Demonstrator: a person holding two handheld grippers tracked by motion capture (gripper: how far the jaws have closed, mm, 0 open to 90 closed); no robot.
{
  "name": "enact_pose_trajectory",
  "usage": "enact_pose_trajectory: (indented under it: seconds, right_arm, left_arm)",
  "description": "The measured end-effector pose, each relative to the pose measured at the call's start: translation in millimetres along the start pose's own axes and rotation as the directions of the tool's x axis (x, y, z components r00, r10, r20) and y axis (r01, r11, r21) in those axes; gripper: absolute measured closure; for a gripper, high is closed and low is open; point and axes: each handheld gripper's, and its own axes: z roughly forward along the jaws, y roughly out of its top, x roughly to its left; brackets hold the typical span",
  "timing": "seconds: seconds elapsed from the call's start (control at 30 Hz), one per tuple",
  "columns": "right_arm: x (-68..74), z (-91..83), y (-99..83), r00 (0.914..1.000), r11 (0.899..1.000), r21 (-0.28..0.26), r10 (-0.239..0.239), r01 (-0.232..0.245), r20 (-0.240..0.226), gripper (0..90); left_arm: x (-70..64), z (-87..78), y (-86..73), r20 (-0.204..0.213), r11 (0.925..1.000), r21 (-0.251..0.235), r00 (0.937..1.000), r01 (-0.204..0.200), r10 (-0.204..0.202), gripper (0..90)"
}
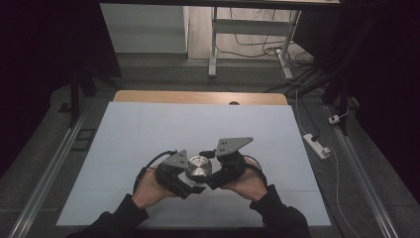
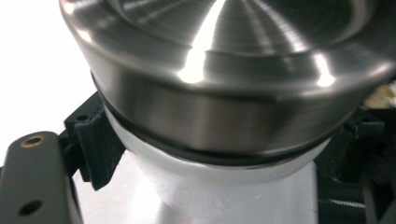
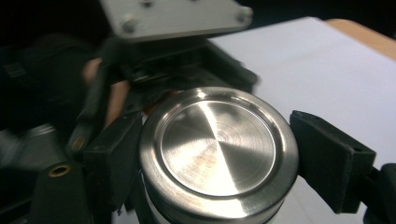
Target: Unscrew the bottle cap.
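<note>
One white jar (image 1: 196, 177) with one steel lid (image 1: 198, 167) sits near the front edge of the single desk (image 1: 148, 129), between two grippers, left (image 1: 174, 174) and right (image 1: 224, 168).

Dim room; white table (image 1: 148, 129), grey floor (image 1: 44, 144) (cables (image 1: 257, 49) beyond).
</note>
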Motion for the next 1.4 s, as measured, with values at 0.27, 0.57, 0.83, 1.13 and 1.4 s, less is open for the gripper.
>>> enact_pose_trajectory:
  seconds: [0.27,0.57,0.83,1.13,1.4]
  right_arm:
    - [-8.2,-7.4,-4.4,0.9907,1.0,-0.001,-0.011,0.011,-0.136,9.5]
    - [5.1,-2.1,4.8,0.9888,0.998,-0.003,0.063,-0.063,0.135,8.0]
    - [8.9,9.5,0.3,0.9778,0.997,-0.024,0.074,-0.071,0.196,18.2]
    - [3.8,2.4,0.2,0.9963,0.999,-0.017,0.043,-0.042,0.075,19.7]
    - [2.3,-2.5,0.2,0.9995,1.0,-0.021,-0.022,0.021,-0.024,19.8]
  left_arm:
    - [-3.5,3.5,1.6,0.028,0.9996,0.007,0.9992,-0.028,0.028,15.7]
    - [-0.7,2.3,1.6,-0.137,0.9966,-0.008,0.9871,0.082,-0.083,15.7]
    - [-3.2,4.1,3.8,-0.179,0.9958,0.0,0.9797,0.092,-0.091,15.7]
    - [-1.2,1.8,2.3,-0.078,0.999,-0.001,0.9959,0.045,-0.045,15.7]
    - [2.2,0.6,0.1,0.049,0.9998,-0.017,0.9988,-0.007,0.008,15.7]
